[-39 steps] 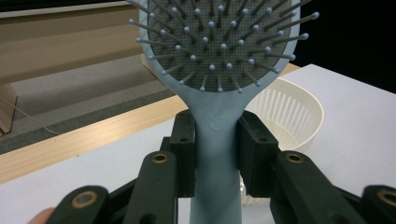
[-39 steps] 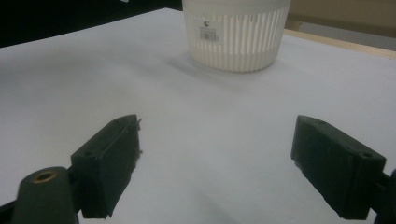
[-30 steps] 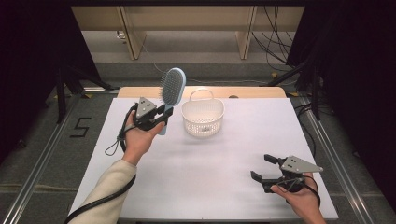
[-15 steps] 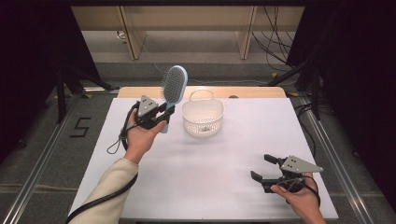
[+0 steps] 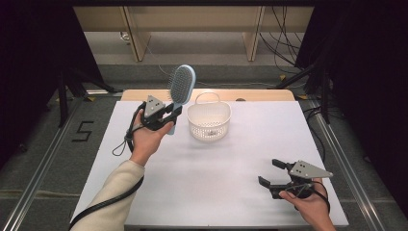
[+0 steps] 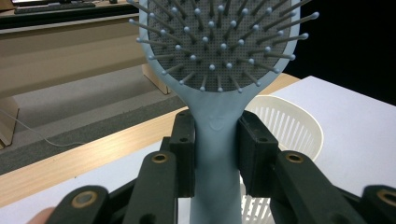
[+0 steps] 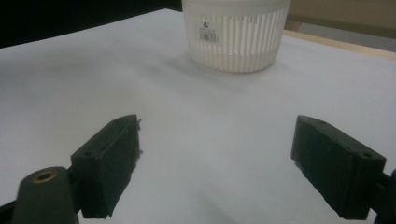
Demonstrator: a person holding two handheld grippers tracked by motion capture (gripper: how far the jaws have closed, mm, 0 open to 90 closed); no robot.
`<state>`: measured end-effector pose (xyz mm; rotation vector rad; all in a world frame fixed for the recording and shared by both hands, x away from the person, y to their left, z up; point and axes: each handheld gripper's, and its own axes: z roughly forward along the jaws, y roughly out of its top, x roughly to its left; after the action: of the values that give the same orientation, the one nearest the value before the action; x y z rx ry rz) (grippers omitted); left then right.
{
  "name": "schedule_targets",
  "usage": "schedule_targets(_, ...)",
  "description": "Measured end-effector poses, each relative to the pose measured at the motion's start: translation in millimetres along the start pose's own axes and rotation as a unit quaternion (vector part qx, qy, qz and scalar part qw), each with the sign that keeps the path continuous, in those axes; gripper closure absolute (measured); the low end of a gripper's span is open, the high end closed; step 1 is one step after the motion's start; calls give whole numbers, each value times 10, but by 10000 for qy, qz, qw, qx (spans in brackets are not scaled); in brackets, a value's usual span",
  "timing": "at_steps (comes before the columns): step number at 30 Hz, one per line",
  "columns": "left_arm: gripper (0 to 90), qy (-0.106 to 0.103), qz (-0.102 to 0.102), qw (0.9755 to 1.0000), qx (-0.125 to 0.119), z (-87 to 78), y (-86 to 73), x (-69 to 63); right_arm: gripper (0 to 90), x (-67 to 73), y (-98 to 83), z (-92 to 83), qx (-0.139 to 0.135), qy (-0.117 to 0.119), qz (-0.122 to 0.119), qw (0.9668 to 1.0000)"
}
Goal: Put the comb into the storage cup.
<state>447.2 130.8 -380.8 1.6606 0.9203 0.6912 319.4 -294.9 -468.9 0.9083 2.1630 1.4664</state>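
A pale blue hairbrush (image 5: 181, 87) stands nearly upright in the air, its handle (image 6: 217, 154) clamped between the pads of my left gripper (image 5: 173, 113). Its bristled head (image 6: 219, 42) is above the jaws. Just to its right sits a white slatted basket (image 5: 209, 121) with a thin handle, on the white table (image 5: 216, 178). The basket (image 7: 236, 35) also stands ahead in the right gripper view. My right gripper (image 5: 270, 174) rests low near the table's front right, open, nothing between its fingers (image 7: 107, 163).
The white table top ends in a wooden strip (image 5: 260, 95) at the far edge. Beyond it are wooden furniture legs (image 5: 252, 38) and cables on the floor. A black cable (image 5: 103, 204) trails along the person's left sleeve.
The left hand has shifted slightly with the brush, its head tilting a little more upright. The right gripper has not moved.
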Motion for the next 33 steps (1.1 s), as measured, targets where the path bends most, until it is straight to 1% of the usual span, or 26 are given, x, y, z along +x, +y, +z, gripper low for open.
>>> schedule_targets(13,696,-10,21,10000,-54,30,68,-4,162,-4,-1,1,10,1,-21,10000)
schedule_targets(33,696,-16,85,9999,-89,72,164,-19,162,0,0,1,-16,7,25,10000)
